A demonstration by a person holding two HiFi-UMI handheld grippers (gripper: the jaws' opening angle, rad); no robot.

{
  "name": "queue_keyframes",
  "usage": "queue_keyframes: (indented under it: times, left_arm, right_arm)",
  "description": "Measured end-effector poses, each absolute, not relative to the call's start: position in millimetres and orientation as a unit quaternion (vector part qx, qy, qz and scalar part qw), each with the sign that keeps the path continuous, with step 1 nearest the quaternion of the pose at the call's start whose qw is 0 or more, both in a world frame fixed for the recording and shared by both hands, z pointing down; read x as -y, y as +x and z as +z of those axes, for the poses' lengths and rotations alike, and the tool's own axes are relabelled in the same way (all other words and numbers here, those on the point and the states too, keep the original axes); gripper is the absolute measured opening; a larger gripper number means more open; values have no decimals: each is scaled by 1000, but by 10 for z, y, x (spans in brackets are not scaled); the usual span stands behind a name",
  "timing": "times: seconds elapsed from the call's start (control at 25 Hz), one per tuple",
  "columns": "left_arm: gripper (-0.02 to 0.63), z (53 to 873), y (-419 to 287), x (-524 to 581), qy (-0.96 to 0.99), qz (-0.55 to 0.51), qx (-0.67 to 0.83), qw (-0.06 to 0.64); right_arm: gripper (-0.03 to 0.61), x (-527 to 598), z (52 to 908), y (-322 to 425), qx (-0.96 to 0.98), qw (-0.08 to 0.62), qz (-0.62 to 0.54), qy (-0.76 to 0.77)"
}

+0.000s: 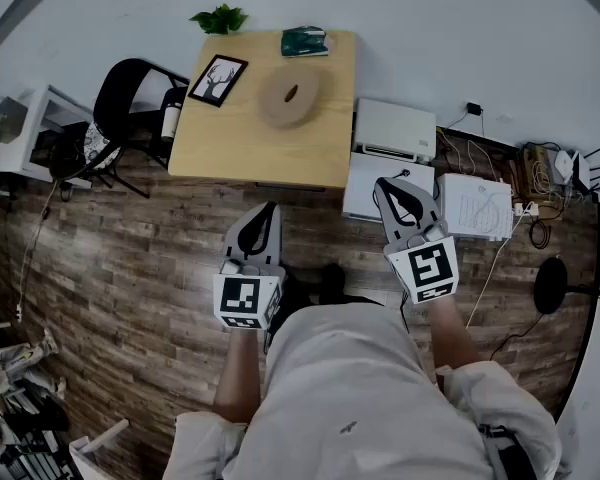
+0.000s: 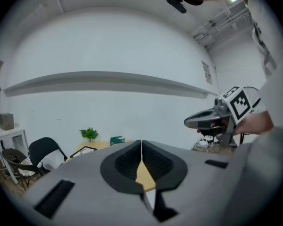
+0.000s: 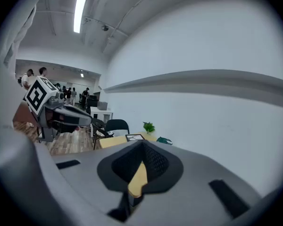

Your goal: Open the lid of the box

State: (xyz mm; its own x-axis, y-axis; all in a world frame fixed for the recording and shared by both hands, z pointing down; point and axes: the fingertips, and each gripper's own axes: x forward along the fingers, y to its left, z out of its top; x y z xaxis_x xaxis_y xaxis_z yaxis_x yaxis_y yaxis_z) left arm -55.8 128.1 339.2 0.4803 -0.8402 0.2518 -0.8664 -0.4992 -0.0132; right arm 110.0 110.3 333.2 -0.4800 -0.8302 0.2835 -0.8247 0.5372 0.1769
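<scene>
A round tan box (image 1: pixel 292 96) with a slot in its lid sits on the wooden table (image 1: pixel 230 143), near the far side. Both grippers hang in the air short of the table, over the floor. My left gripper (image 1: pixel 271 207) is shut and empty, below the table's front edge. My right gripper (image 1: pixel 381 182) is also shut and empty, off the table's right front corner. In the left gripper view the jaws (image 2: pixel 141 142) meet, with the right gripper (image 2: pixel 188 122) to their right. The right gripper view shows its jaws (image 3: pixel 142 144) together. In both gripper views the box is hidden.
On the table stand a picture frame (image 1: pixel 218 78), a plant (image 1: pixel 220 18) and a green item (image 1: pixel 304 41). A black chair (image 1: pixel 130 93) and white shelf (image 1: pixel 25 128) are left. White appliances (image 1: pixel 395 128) and cables (image 1: pixel 540 183) lie on the floor at the right.
</scene>
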Motion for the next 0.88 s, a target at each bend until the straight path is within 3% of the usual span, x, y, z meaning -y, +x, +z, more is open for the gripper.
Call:
queue_keyframes:
  times: [0.88]
  left_arm:
    - [11,3417,-584,-1472,853,128,502,63]
  right_arm:
    - [-2,-1292,3370,865,868,183,-31,461]
